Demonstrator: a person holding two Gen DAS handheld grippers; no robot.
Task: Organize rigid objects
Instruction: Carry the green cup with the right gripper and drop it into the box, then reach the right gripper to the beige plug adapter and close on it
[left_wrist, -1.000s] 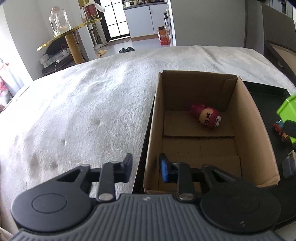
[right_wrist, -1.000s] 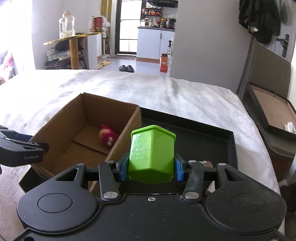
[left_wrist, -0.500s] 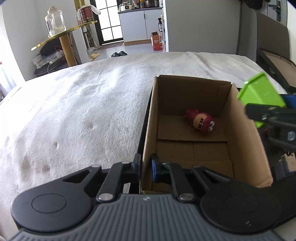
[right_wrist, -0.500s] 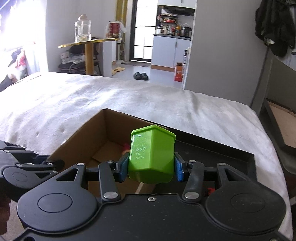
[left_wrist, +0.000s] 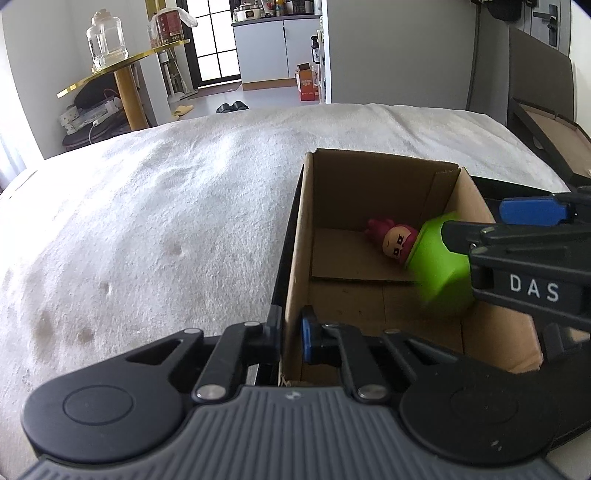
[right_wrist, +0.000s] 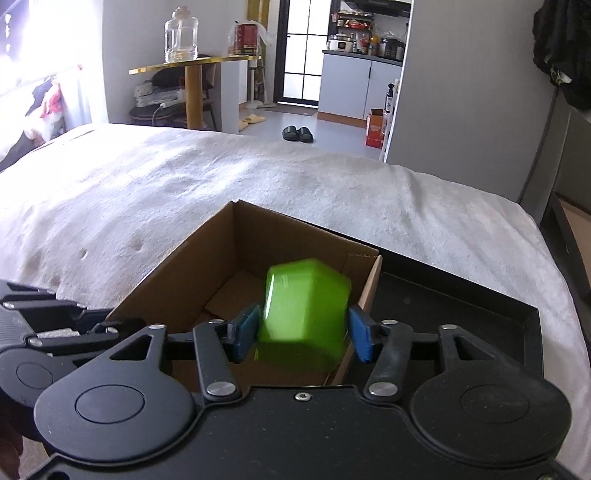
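Both my grippers work the brown cardboard box (left_wrist: 373, 291). My left gripper (left_wrist: 291, 338) clamps its near wall. My right gripper (right_wrist: 303, 334) is opening, pads clear of the blurred green plastic block (right_wrist: 304, 312).

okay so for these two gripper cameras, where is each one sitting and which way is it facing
Left wrist: sits on the left gripper, looking forward and down along the cardboard box, whose near wall its fingers clamp; the right gripper enters from the right.
Right wrist: sits on the right gripper, looking down into the box; its jaws are opening, the green block between them.
Shared: box, block, white blanket, glass jar.
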